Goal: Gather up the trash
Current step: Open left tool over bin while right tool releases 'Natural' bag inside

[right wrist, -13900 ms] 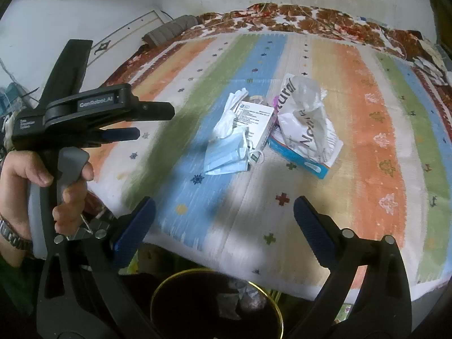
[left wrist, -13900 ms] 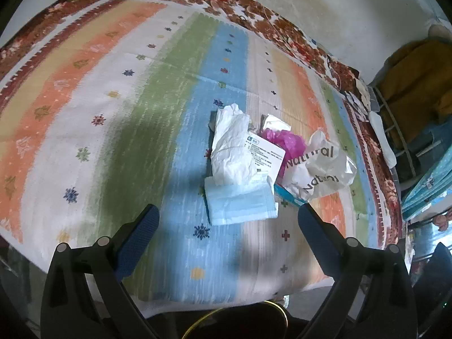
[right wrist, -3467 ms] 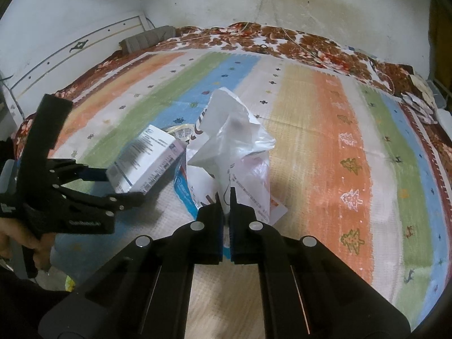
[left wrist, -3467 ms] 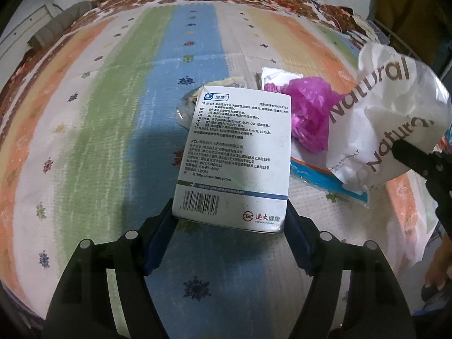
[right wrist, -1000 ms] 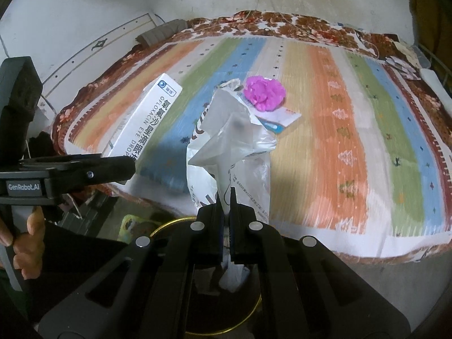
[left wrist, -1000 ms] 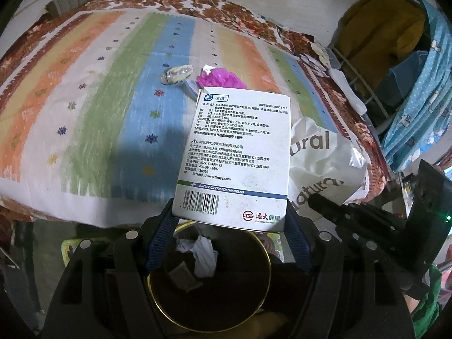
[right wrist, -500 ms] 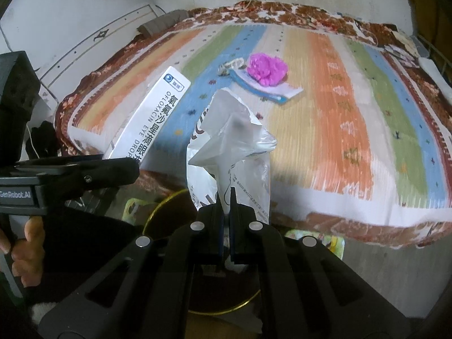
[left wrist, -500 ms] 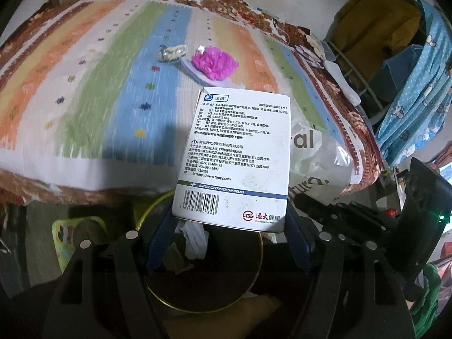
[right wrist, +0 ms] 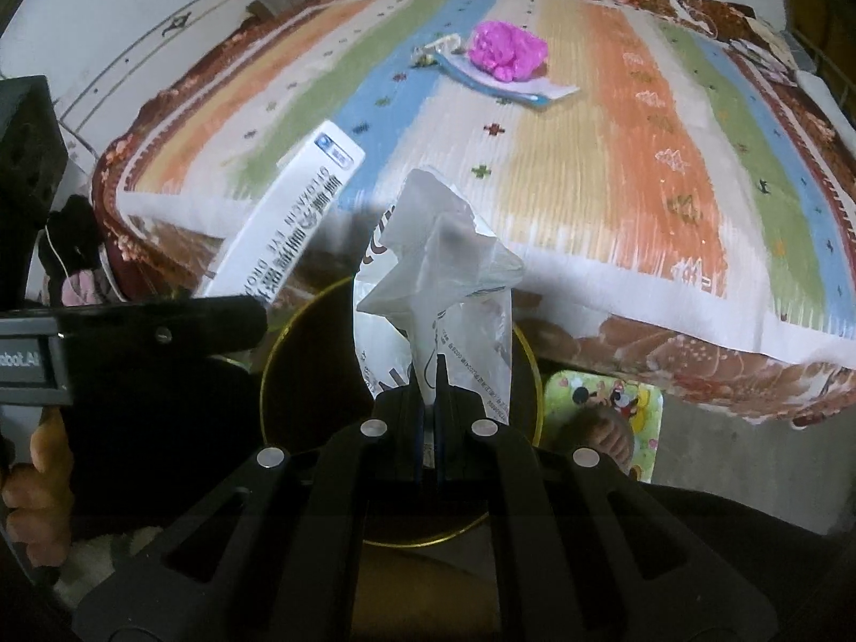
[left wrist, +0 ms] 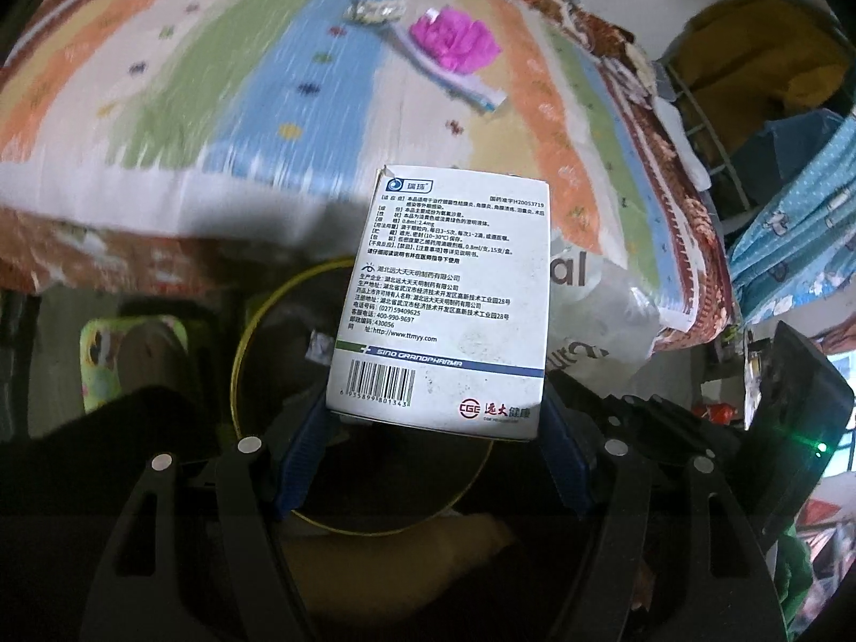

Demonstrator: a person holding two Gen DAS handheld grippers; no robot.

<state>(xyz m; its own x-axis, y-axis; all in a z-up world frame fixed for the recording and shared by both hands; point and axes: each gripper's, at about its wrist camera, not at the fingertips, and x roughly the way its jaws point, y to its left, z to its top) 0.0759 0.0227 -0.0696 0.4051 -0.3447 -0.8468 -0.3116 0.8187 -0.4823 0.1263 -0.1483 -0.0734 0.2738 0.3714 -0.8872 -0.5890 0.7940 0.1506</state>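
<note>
My left gripper (left wrist: 430, 428) is shut on a white medicine box (left wrist: 444, 299) and holds it over the round bin with a gold rim (left wrist: 238, 353). The box also shows in the right wrist view (right wrist: 289, 224). My right gripper (right wrist: 427, 401) is shut on a crumpled white plastic bag (right wrist: 438, 267), held above the same bin (right wrist: 278, 342). The bag shows at the right of the box in the left wrist view (left wrist: 599, 310). A pink crumpled bag (right wrist: 505, 53), a blue-edged wrapper (right wrist: 513, 91) and a small clear wrapper (left wrist: 374, 10) lie on the striped bed cover (right wrist: 615, 160).
The bed edge (left wrist: 160, 246) hangs just behind the bin. A foot on a patterned mat (right wrist: 604, 422) is beside the bin. A wire rack with clothes (left wrist: 749, 96) stands right of the bed. My left gripper's handle (right wrist: 80, 342) is close to the bag.
Both grippers have moved back and down from the bed with the box and the bag. The bin sits more directly under them, and the bed looks farther away.
</note>
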